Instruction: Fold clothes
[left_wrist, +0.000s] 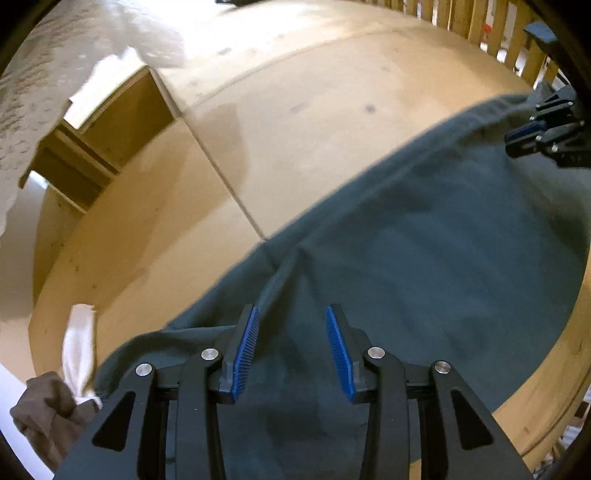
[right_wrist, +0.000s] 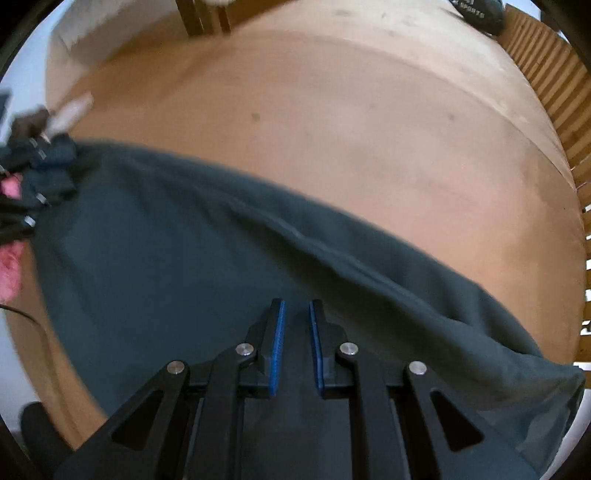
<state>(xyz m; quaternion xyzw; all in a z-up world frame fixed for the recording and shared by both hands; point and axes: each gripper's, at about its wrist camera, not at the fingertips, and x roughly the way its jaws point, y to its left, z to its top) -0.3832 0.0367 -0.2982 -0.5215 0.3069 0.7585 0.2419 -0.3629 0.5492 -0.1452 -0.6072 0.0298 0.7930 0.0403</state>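
Nearest the left wrist camera, the left gripper (left_wrist: 291, 314), black-framed with blue ribbed pads, points steeply down over the dark green cloth garment (left_wrist: 424, 266); its jaws stand apart with only flat fabric showing below the gap, and the pads press on nothing. The garment lies spread across the near part of the round, tan wooden table (left_wrist: 295, 129), its far edge running in a long diagonal from near left to far right. Just beside the garment's near left corner lies a crumpled white cloth (left_wrist: 77, 343), and touching that, at the table's rim, a brown cloth (left_wrist: 44, 417). At the far right of this view the right gripper (left_wrist: 524, 138) sits at the garment's far edge. In its own camera the right gripper (right_wrist: 296, 308) shows its blue pads drawn close together with a narrow gap; dark fabric rises into that gap, but blur leaves it unclear whether the pads actually clamp it. A raised fold ridge runs along the garment (right_wrist: 184, 240) from left towards the near right, where the cloth hangs over the table (right_wrist: 369, 129) rim. At the far left the left gripper (right_wrist: 33, 173) appears blurred above the garment's corner. Beyond the table, wooden slats (right_wrist: 546, 74) stand at the far right.
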